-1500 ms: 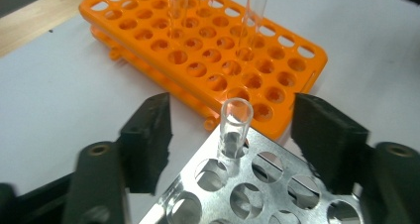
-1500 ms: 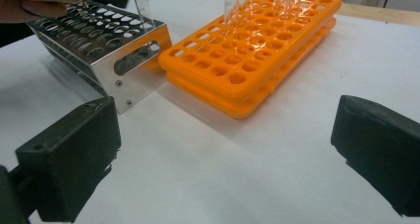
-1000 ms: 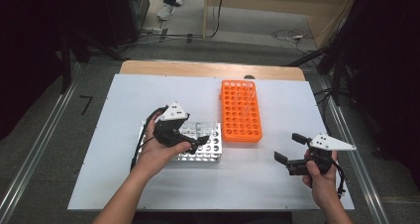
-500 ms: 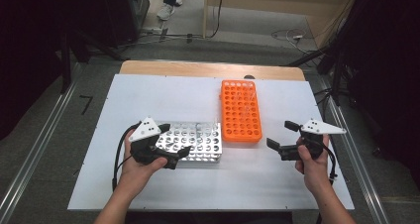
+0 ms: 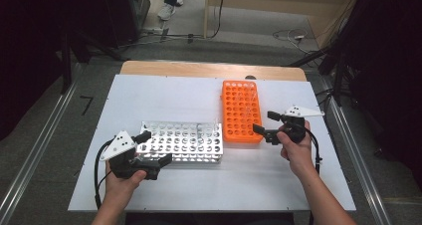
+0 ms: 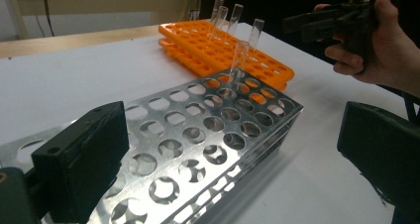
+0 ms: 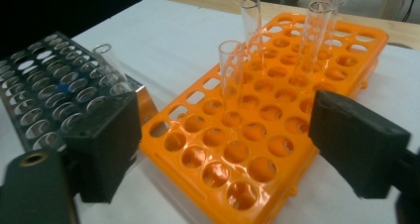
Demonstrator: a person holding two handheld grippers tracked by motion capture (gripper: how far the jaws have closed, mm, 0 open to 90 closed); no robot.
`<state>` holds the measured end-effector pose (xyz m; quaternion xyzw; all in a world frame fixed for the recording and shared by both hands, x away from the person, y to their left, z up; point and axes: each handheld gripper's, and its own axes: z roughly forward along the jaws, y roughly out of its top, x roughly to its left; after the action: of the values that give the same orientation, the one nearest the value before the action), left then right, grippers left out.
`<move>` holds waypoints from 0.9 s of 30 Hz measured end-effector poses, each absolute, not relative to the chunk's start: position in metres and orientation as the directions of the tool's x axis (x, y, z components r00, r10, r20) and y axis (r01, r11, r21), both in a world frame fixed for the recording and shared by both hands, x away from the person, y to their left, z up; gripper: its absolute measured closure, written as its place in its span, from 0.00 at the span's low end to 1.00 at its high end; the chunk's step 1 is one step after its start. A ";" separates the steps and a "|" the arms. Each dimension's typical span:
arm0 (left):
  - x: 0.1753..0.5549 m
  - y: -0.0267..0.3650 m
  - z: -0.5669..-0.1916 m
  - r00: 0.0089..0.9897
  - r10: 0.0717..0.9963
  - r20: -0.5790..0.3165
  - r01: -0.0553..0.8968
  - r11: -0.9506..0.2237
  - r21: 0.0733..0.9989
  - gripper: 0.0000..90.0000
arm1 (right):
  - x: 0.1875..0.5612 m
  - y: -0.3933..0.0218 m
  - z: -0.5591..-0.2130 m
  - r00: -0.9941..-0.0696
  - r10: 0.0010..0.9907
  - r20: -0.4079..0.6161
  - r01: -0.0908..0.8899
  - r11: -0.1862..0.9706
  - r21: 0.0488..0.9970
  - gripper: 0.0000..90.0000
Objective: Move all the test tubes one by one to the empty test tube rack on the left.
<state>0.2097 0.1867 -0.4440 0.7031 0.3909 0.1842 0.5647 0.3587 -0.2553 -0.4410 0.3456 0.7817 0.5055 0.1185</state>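
Lab bench: test-tube racks [image 5: 241,110], glass tubes [image 7: 251,21], trailing cables [image 5: 286,36].

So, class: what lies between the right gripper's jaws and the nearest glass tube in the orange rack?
Only empty orange rack holes, seen in the right gripper view, separate the right gripper from the tube.

I see a bright orange rack [image 5: 241,110] on the right, its top a regular grid of round holes, holding clear glass tubes [image 7: 231,70]. Near left lies a shiny silver metal rack [image 5: 185,142] with the same hole pattern. Both rest on a white table [image 5: 164,98]. My grippers' jaws are black.
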 end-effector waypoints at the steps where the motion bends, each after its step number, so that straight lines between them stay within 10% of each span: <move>1: 0.209 0.188 -0.445 0.624 0.759 -0.189 0.345 -0.050 0.937 0.00 | 0.361 -0.252 -0.442 -0.733 0.661 0.162 0.422 0.254 0.870 0.17; 13: 0.209 0.192 -0.449 0.610 0.764 -0.211 0.351 -0.022 0.936 0.00 | 0.386 -0.221 -0.462 -0.700 0.701 0.139 0.470 0.305 0.828 0.58; 27: 0.210 0.193 -0.450 0.605 0.765 -0.220 0.362 -0.018 0.932 0.00 | 0.390 -0.211 -0.473 -0.690 0.713 0.127 0.474 0.312 0.823 0.72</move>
<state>0.2098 0.1926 -0.4505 0.6913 0.4077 0.1767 0.5697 0.3901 -0.2113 -0.4731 0.3712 0.7993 0.4540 0.1315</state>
